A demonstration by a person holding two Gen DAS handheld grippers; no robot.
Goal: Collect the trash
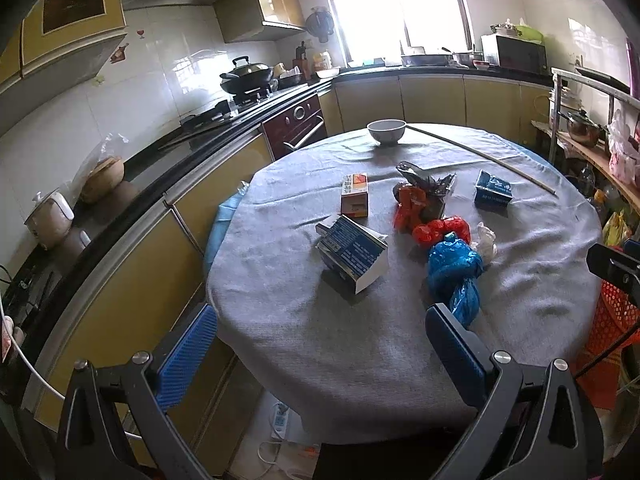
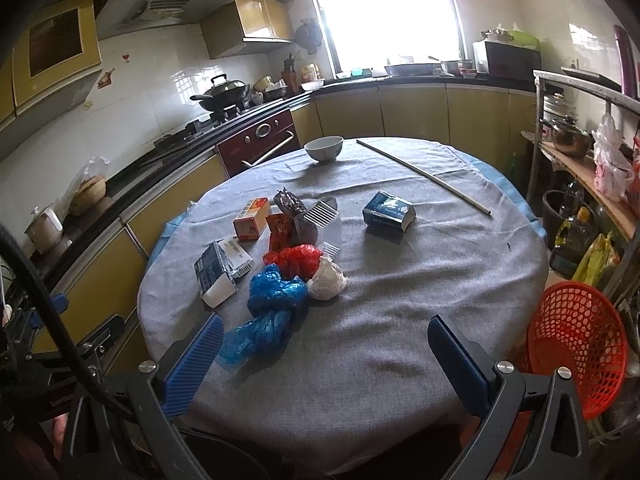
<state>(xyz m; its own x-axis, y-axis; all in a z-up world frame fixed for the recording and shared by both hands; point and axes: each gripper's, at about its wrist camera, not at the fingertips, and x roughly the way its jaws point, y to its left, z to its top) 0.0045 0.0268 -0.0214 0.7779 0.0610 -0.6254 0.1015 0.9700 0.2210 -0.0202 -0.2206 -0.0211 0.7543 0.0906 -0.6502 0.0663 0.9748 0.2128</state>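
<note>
Trash lies on a round table under a grey cloth (image 1: pixel 360 340) (image 2: pixel 400 320): a blue plastic bag (image 1: pixel 454 272) (image 2: pixel 272 304), a red bag (image 1: pixel 440 230) (image 2: pixel 298 260), a white crumpled wad (image 1: pixel 486 240) (image 2: pixel 326 280), a dark foil wrapper (image 1: pixel 428 184) (image 2: pixel 292 204), an orange box (image 1: pixel 355 194) (image 2: pixel 250 218), a large blue-and-white box (image 1: pixel 354 252) (image 2: pixel 218 270) and a small blue box (image 1: pixel 494 190) (image 2: pixel 389 210). My left gripper (image 1: pixel 320 352) hangs open over the near table edge. My right gripper (image 2: pixel 324 360) is open too, empty, just right of the blue bag.
A red mesh basket (image 2: pixel 576 344) (image 1: pixel 612 320) stands beside the table at the right. A white bowl (image 1: pixel 386 131) (image 2: pixel 324 149) and a long thin stick (image 1: pixel 480 158) (image 2: pixel 424 176) lie at the table's far side. Kitchen counters (image 1: pixel 168 160) run along the left and back; a cluttered shelf (image 2: pixel 580 160) stands right.
</note>
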